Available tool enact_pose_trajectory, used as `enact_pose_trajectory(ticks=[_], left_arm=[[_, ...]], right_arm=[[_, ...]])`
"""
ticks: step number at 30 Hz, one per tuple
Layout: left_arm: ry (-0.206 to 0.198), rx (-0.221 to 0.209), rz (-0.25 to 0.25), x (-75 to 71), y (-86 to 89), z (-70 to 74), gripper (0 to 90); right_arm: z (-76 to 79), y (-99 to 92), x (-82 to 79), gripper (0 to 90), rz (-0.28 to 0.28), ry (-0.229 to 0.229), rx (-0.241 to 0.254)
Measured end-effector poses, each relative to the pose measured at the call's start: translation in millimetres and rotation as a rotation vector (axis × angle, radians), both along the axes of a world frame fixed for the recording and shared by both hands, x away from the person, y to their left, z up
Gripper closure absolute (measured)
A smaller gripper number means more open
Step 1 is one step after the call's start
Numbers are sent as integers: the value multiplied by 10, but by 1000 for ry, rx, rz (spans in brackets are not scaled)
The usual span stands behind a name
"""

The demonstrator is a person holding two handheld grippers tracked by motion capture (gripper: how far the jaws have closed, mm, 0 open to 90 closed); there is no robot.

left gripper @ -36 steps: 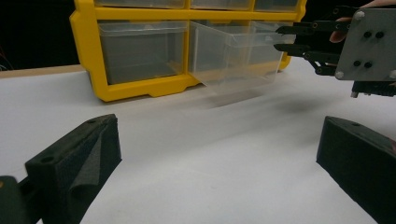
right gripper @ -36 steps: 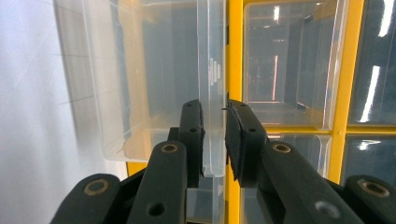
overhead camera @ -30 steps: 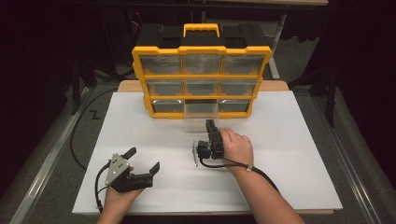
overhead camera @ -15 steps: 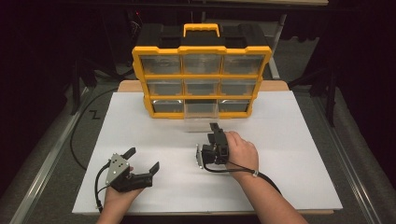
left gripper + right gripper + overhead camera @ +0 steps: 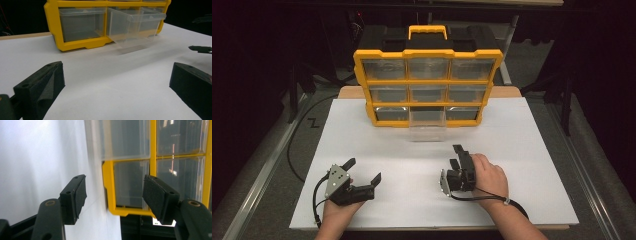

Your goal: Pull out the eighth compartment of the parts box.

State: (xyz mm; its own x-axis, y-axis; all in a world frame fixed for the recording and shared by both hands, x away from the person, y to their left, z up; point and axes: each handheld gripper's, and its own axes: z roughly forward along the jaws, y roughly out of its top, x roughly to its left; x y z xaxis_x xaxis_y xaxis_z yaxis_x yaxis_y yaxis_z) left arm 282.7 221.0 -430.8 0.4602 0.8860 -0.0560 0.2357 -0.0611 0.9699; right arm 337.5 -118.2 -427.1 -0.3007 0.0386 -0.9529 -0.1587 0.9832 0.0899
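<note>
A yellow organiser (image 5: pixel 428 52) with clear drawers stands at the back of the white board (image 5: pixel 522 150). Its bottom middle drawer (image 5: pixel 427 127) is pulled out and looks empty. In the left gripper view the same drawer (image 5: pixel 136 23) juts out of the yellow frame (image 5: pixel 75 45). My left gripper (image 5: pixel 363 170) rests near the front left, open, nothing between its jaws (image 5: pixel 116 68). My right gripper (image 5: pixel 456 156) is rolled on its side in front of the drawer, a hand's length away, open and empty. Its view (image 5: pixel 115 182) shows the organiser (image 5: pixel 109 187) turned sideways.
A black cable (image 5: pixel 297 145) trails off the board's left edge along the grey floor. Metal rails (image 5: pixel 257 185) run along both sides. The right gripper's jaw tip (image 5: pixel 201 48) shows at the far right of the left gripper view.
My right gripper has drawn back from the organiser toward the front of the board, leaving the bottom middle drawer pulled out. The left gripper has stayed put.
</note>
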Motion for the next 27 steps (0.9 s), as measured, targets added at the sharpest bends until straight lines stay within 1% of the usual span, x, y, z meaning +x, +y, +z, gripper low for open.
enact_pose_trajectory(ticks=[2,3,4,5,6,10,13,14,15,17,18,19,23,25,26,27], left_arm=[[-2,2,1,1,-5,0,4],[-2,4,1,0,-5,1,3],[-4,3,2,-1,-8,2,4],[-4,5,3,-2,-8,3,4],[-5,5,4,-4,-8,5,4],[-13,14,7,-18,-2,21,4],[-18,15,10,-26,5,30,3],[-17,15,12,-25,7,30,3],[-15,17,13,-26,13,29,3],[-12,16,17,-28,19,27,4],[-10,16,20,-30,21,26,3],[-10,16,21,-33,21,25,4],[-16,27,21,-54,11,33,4],[-16,22,23,-61,18,32,4],[-14,25,24,-63,26,30,4],[-11,26,24,-64,30,26,4]], right_arm=[[-18,-63,-33,353,-2,-4,-10],[-28,-95,-44,349,3,-14,-18],[-32,-125,-64,347,-7,-10,-23],[-31,-156,-73,347,-5,-13,-25],[-31,-188,-87,346,-13,-10,-22],[-27,-309,-121,345,-28,-20,-26],[-38,-394,-140,345,-39,-42,-41],[-40,-422,-146,345,-46,-42,-40],[-47,-453,-149,345,-46,-54,-40],[-50,-510,-165,345,-59,-62,-47],[-53,-542,-168,346,-63,-64,-39],[-52,-573,-177,346,-80,-59,-32],[-35,-675,-173,346,-95,-74,-36],[-42,-699,-165,342,-106,-65,-38],[-46,-708,-158,342,-105,-63,-40],[-55,-713,-158,337,-117,-52,-31]])
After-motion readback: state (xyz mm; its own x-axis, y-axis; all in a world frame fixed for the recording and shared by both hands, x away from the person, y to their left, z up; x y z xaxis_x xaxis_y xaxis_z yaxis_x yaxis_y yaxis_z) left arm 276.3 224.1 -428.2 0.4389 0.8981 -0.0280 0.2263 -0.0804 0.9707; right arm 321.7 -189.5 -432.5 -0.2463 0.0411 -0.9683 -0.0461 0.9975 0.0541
